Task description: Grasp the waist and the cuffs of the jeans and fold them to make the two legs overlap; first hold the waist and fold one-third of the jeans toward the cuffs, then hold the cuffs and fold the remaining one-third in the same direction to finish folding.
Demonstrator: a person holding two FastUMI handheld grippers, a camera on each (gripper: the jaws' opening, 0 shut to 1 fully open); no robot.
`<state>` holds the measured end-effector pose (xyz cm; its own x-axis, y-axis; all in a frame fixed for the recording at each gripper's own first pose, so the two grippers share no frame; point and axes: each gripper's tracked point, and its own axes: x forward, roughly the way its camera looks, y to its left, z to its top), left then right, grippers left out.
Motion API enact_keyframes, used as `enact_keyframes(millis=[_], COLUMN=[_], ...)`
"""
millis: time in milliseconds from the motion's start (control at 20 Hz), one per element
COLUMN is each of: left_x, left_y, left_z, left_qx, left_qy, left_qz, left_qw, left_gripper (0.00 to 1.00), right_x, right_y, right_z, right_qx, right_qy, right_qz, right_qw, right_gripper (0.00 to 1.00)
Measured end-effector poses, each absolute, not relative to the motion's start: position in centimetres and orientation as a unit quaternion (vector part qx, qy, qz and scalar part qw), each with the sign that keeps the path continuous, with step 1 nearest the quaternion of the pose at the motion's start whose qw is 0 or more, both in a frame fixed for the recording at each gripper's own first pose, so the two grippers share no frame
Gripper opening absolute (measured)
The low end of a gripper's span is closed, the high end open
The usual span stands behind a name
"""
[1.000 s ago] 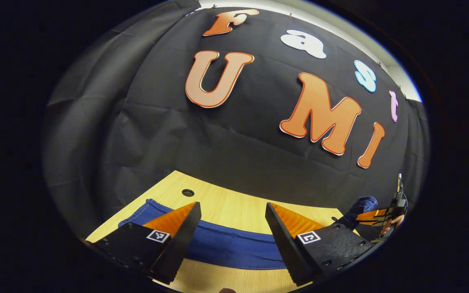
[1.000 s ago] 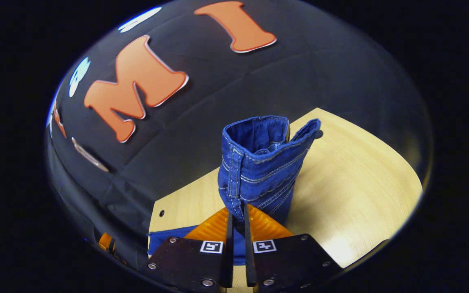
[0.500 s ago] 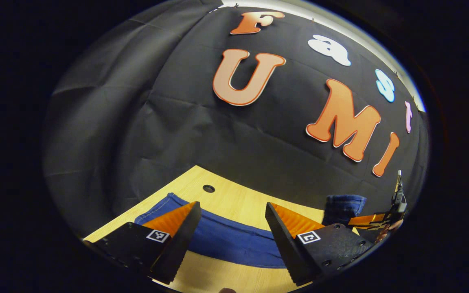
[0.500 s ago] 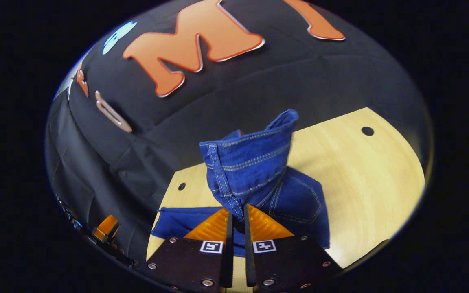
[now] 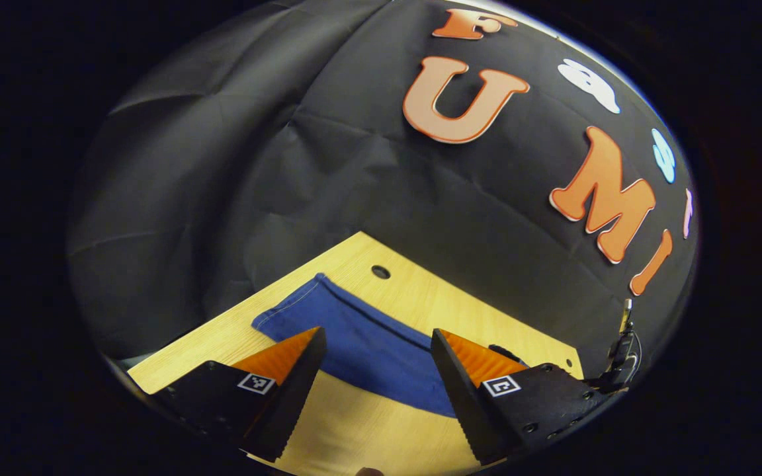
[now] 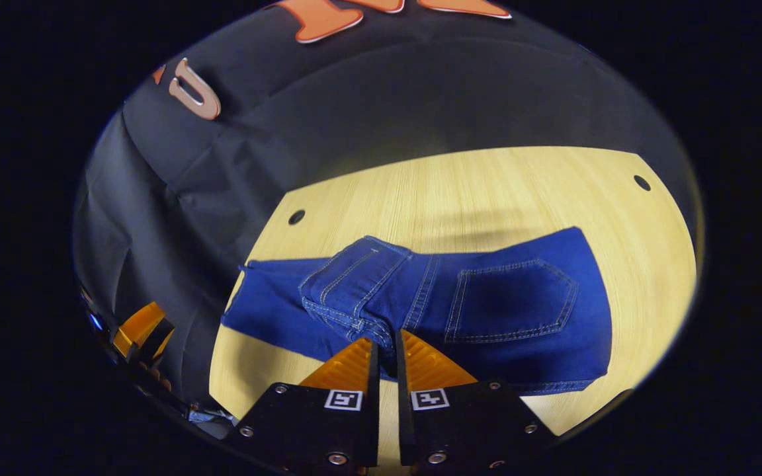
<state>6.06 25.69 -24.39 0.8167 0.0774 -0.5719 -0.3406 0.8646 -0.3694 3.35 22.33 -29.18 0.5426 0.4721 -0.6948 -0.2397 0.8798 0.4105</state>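
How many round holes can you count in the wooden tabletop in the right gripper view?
2. One hole sits near the table's far left corner, beyond the jeans; the other hole is near the far right corner. The jeans could hide more.

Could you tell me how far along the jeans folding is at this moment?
Done: the legs look overlapped into one strip on the table. In hand: the right gripper pinches the waist, laying it over the jeans. Left: release, then the open left gripper folds the cuffs over.
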Motion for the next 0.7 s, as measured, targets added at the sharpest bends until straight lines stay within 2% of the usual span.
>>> enact_keyframes(millis=[50, 100, 200, 250, 300, 350, 500, 550, 600, 700], left_x=[5.8, 5.7, 5.9, 6.0, 5.7, 5.8, 5.3, 5.2, 5.2, 5.3], left_y=[25.9, 26.1, 26.0, 26.1, 26.3, 26.8, 28.9, 29.7, 30.1, 31.3], left_z=[-25.5, -26.7, -29.3, -30.5, -31.2, -32.2, -34.4, -35.0, -35.3, -36.3], left_qx=[-0.241, -0.254, -0.295, -0.32, -0.345, -0.363, -0.397, -0.41, -0.422, -0.449], left_qy=[0.296, 0.312, 0.346, 0.357, 0.363, 0.369, 0.381, 0.383, 0.386, 0.386], left_qz=[0.116, 0.121, 0.131, 0.137, 0.142, 0.148, 0.165, 0.168, 0.176, 0.187], left_qw=[0.917, 0.908, 0.881, 0.867, 0.854, 0.843, 0.819, 0.81, 0.801, 0.784], left_gripper=[0.98, 0.98, 0.98, 0.98, 0.98, 0.98, 0.98, 0.95, 0.98, 0.98], right_x=[3.1, 3.1, 3.0, 2.9, 2.6, 2.3, 1.8, 1.9, 1.9, 1.8], right_y=[22.0, 21.8, 21.5, 21.5, 21.4, 21.8, 23.0, 22.9, 22.4, 21.5], right_z=[-29.4, -29.3, -29.3, -29.1, -28.7, -28.2, -26.0, -25.5, -25.1, -24.0], right_qx=[0.129, 0.128, 0.125, 0.123, 0.122, 0.13, 0.154, 0.15, 0.147, 0.152], right_qy=[0.439, 0.439, 0.438, 0.435, 0.432, 0.43, 0.413, 0.404, 0.397, 0.387], right_qz=[0.207, 0.208, 0.209, 0.214, 0.217, 0.23, 0.253, 0.252, 0.249, 0.244], right_qw=[0.865, 0.864, 0.865, 0.866, 0.867, 0.863, 0.861, 0.866, 0.871, 0.876], right_gripper=[0.07, 0.19, 0.24, 0.19, 0.34, 0.4, 0.73, 0.74, 0.83, 0.87])
